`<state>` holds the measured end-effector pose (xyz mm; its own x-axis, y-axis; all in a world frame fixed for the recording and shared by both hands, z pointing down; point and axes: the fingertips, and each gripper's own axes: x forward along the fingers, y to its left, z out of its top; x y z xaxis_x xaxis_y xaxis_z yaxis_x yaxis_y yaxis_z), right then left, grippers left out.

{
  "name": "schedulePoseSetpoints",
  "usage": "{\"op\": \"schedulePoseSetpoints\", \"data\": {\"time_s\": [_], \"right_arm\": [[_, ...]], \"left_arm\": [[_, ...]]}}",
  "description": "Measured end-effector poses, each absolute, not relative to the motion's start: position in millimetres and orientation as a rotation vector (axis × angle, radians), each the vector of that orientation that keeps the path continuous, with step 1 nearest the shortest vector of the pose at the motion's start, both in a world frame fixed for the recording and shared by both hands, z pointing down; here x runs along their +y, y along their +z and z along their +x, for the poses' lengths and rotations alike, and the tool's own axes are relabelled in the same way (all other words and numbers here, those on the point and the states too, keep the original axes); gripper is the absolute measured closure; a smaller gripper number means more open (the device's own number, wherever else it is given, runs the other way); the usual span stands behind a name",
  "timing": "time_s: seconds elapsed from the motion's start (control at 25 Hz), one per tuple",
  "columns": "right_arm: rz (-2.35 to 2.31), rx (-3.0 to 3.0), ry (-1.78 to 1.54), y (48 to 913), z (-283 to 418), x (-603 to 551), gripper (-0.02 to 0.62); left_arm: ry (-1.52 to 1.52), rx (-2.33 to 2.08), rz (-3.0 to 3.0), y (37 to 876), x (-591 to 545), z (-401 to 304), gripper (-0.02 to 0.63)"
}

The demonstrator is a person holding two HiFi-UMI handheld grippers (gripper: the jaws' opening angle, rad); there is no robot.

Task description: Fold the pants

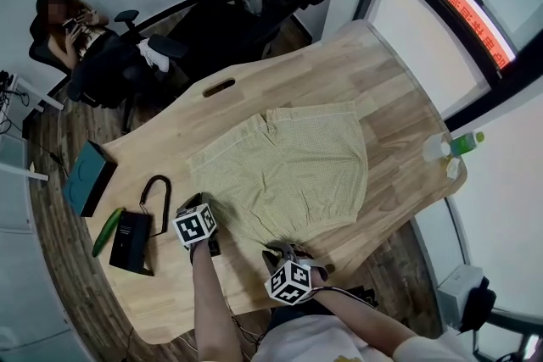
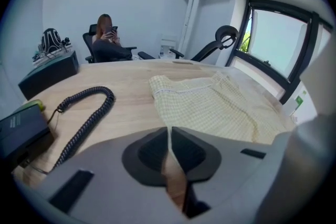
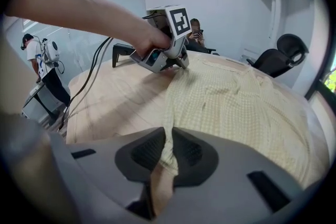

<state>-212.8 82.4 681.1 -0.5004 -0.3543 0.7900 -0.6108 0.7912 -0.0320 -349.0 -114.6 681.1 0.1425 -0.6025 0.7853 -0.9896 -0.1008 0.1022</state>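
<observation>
Pale yellow checked pants lie spread flat on the wooden table. My left gripper is at their near left corner. In the left gripper view its jaws stand almost together with a thin pale edge of the pants pinched between them. My right gripper is at the near hem. In the right gripper view its jaws are shut on a fold of the pants. The same view shows the left gripper tipped down onto the cloth's far corner.
A black device with a coiled cord, a green cucumber-shaped thing and a teal box lie at the table's left. Bottles stand at the right edge. Office chairs and a seated person are beyond the far side.
</observation>
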Motion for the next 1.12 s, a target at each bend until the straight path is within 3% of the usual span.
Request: {"op": "schedulePoseSetpoints", "data": {"time_s": [0.04,0.64,1.12], "right_arm": [[0.715,-2.143,0.401,680.9,-212.4,81.6,0.558],[0.825,-2.232,0.646,640.0,-193.8,63.3,0.569],[1.015,-2.298,0.750,596.8,-149.0,41.9,0.571]], "left_arm": [[0.769,-1.509,1.785,681.0,-115.0,-347.4,0.594],[0.572,-1.455,1.824,632.2,-132.7,-327.6,0.595],[0.549,-1.397,2.053,554.6,-174.3,-240.0,0.595]]}}
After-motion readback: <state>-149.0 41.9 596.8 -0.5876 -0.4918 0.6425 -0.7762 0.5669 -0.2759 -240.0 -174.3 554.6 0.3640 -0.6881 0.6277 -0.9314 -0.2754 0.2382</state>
